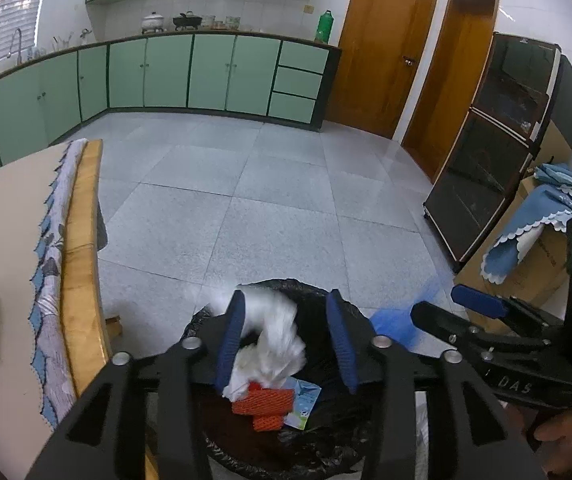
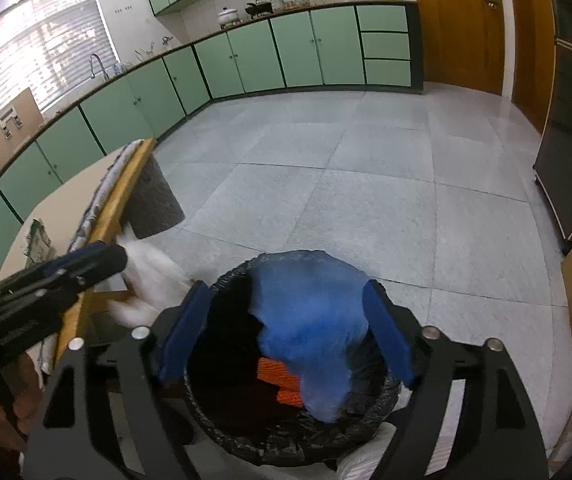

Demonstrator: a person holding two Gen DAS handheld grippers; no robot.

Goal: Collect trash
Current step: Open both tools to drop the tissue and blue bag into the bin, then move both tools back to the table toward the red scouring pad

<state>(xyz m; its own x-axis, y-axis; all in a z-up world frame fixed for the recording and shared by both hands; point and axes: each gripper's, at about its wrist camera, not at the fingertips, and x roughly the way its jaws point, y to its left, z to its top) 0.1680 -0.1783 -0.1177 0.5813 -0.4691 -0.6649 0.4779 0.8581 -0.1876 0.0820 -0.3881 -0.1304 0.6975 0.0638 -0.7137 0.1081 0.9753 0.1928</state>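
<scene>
A round bin with a black liner [image 1: 310, 286] stands on the floor below both grippers. Orange foam netting [image 1: 263, 400] and a small blue-and-white packet [image 1: 306, 400] lie inside it. My left gripper [image 1: 286, 300] is open over the bin; a blurred white crumpled wad [image 1: 273, 336] hangs between its fingers, clear of the right pad. My right gripper [image 2: 286, 287] is open over the same bin [image 2: 229, 276]. A blurred blue plastic piece [image 2: 310, 312] is between its spread pads, touching neither, above the netting [image 2: 277, 372]. The right gripper [image 1: 450, 306] also shows at the right of the left wrist view.
A table with a wooden edge and patterned cloth [image 1: 81, 240] stands just left of the bin. A cardboard box draped with blue cloth [image 1: 526, 248] and a dark glass cabinet [image 1: 486, 152] stand to the right. Grey tiled floor [image 1: 265, 184] reaches back to green cabinets.
</scene>
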